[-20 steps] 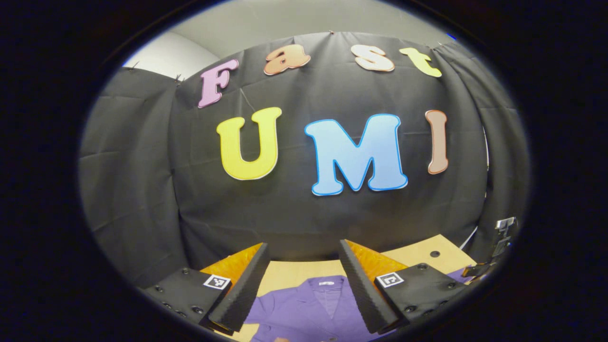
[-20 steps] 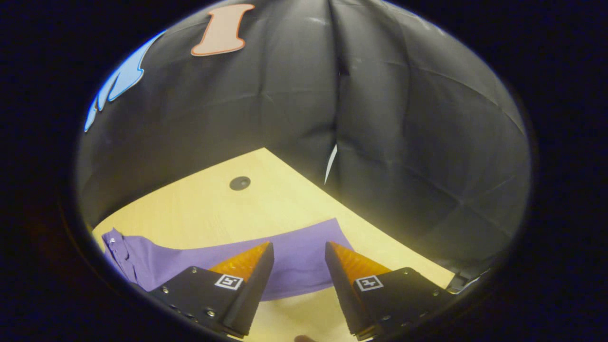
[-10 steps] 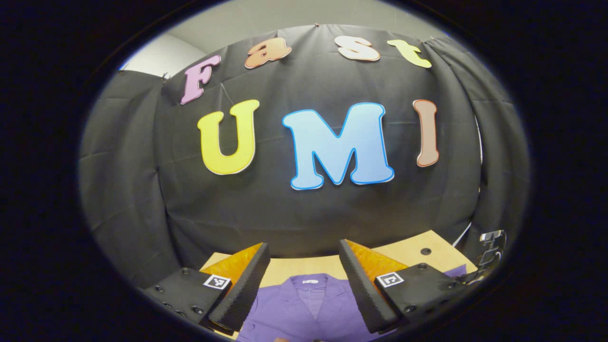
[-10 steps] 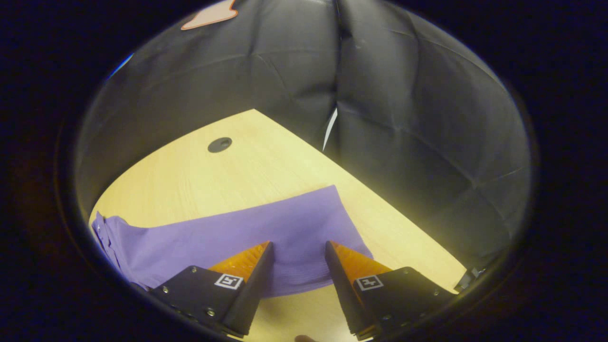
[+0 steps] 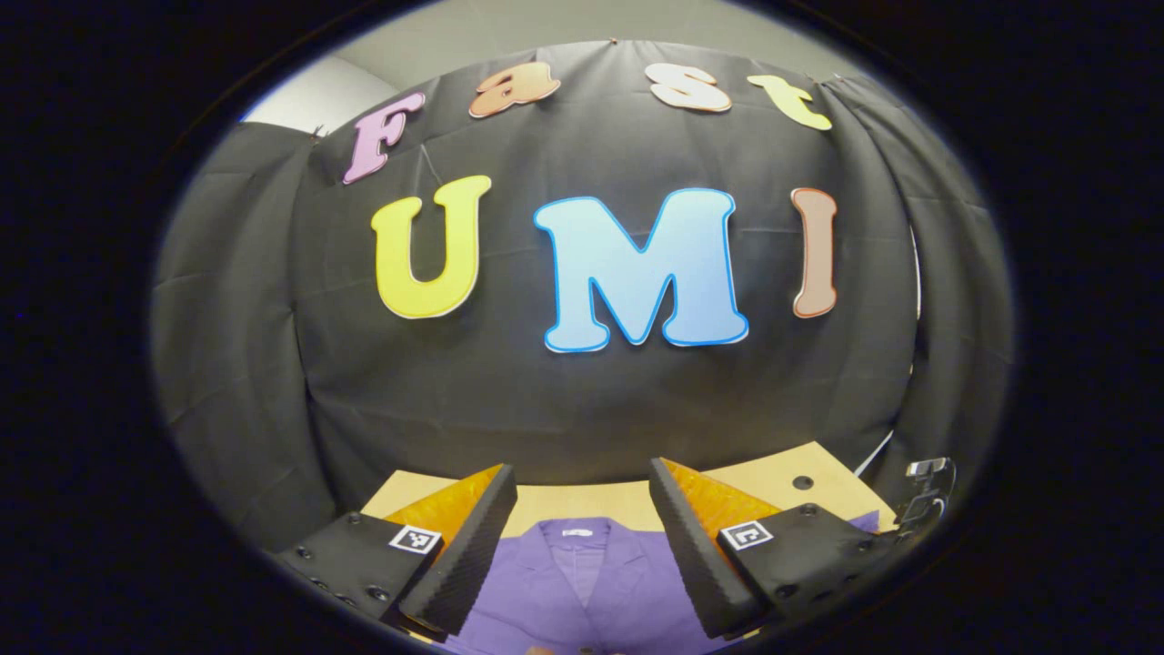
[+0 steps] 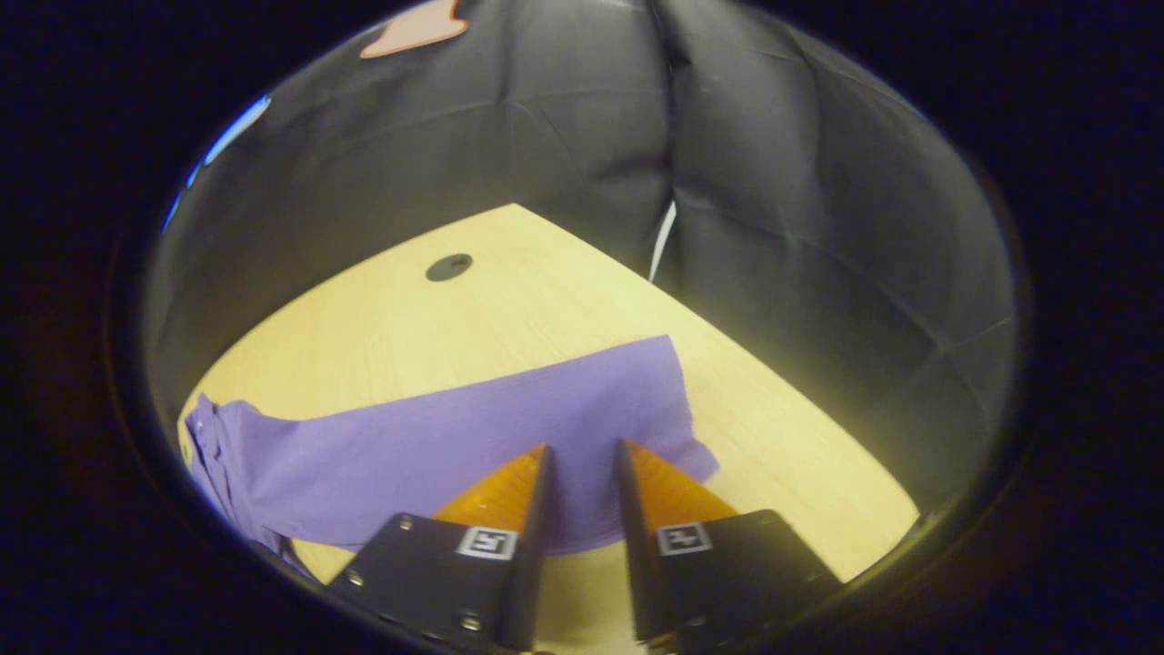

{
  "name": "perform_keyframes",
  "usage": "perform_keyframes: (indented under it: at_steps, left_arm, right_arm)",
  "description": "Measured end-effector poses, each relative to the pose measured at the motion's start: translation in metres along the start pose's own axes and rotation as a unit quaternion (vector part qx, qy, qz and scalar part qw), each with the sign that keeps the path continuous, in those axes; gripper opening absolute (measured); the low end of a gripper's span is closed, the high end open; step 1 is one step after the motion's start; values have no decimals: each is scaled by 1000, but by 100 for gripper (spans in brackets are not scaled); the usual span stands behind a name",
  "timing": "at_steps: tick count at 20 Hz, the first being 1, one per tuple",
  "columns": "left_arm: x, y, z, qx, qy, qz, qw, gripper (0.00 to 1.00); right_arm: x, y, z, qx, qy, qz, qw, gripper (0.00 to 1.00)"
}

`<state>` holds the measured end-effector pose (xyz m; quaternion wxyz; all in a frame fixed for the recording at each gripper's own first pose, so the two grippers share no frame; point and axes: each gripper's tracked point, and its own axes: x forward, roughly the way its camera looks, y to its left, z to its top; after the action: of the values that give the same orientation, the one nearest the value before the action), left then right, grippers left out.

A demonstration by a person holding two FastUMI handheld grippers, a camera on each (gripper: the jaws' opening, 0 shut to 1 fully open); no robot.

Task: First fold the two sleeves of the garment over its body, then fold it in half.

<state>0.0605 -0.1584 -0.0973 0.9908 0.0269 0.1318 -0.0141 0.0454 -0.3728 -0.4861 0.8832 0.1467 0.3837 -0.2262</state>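
Right gripper view has the purple sleeve (image 6: 473, 446) flat on the table (image 6: 509, 309), and the right gripper (image 6: 582, 473), fingers narrowed but not yet pinching, may catch only the top layer or push a wrinkle. The left gripper (image 5: 582, 537), fingers spread, hangs above the collar (image 5: 582, 555) (holding nothing). Table edge and wall (image 6: 818, 273) are near beyond the cuff; inward is free.

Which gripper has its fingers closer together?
The right gripper: its fingers are narrowed over the purple sleeve; the left gripper stands wide open.
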Motion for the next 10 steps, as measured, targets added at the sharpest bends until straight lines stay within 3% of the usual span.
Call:
perform_keyframes:
  at_steps: [1, 4, 5, 10]
  left_arm:
    - [-1, 3, 1, 4, -2, 3, 1000, 95]
    - [-4, 15, 5, 4, -9, 10, 1000, 95]
    - [-4, 19, 5, 1, -7, 14, 1000, 94]
    - [-4, 32, 0, -5, -4, 24, 1000, 94]
  right_arm:
    - [1, -1, 0, 6, 1, -1, 1000, 40]
    - [-1, 0, 5, 26, 3, 5, 1000, 40]
    - [7, 1, 1, 28, 1, 3, 1000, 2]
    - [1, 0, 4, 38, 13, -9, 999, 2]
